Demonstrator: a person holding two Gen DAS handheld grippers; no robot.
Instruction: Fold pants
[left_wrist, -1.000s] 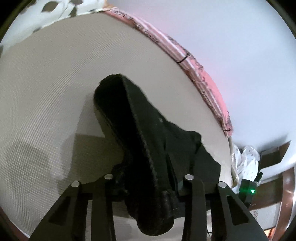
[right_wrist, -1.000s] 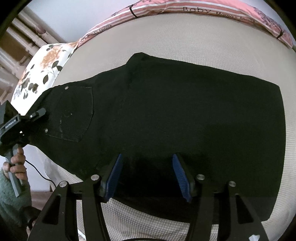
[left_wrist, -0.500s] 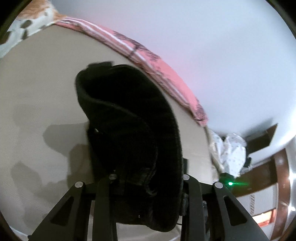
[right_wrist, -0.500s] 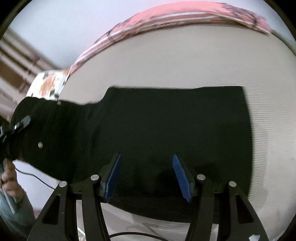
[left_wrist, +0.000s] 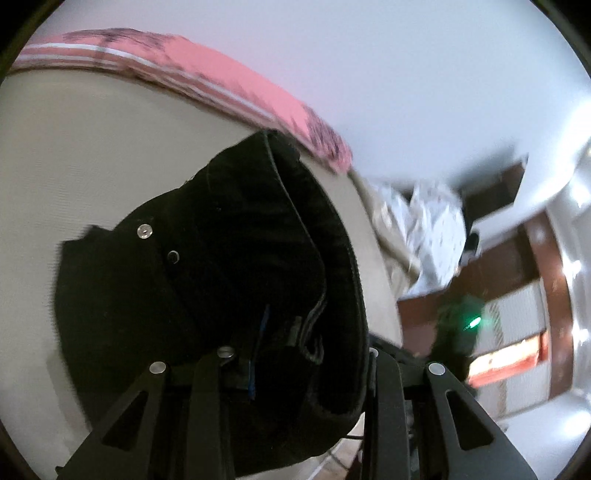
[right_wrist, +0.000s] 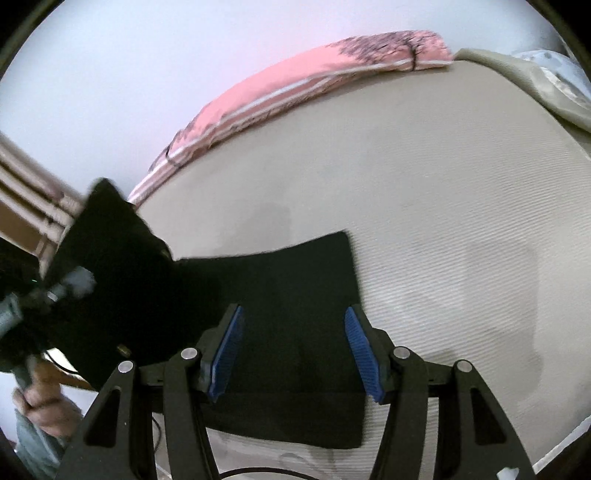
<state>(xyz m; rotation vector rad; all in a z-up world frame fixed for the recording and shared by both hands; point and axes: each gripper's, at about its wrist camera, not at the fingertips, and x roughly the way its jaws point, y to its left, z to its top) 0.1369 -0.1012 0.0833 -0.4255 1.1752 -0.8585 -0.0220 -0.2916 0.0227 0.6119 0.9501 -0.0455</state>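
- Near the front edge of the beige mattress (right_wrist: 443, 206), the black pants (right_wrist: 288, 302) lie partly flat, their leg end spread toward the middle.
- Left gripper (left_wrist: 295, 354) is clamped on the waistband, which hangs lifted above the mattress.
- Right gripper (right_wrist: 291, 343) hovers over the flat fabric, blue pads (right_wrist: 360, 343) apart, gripping nothing.
- To fold well, I'd carry the waist end across to meet the leg hem, keep the edges lined up, and use the free claw to pin the crease.
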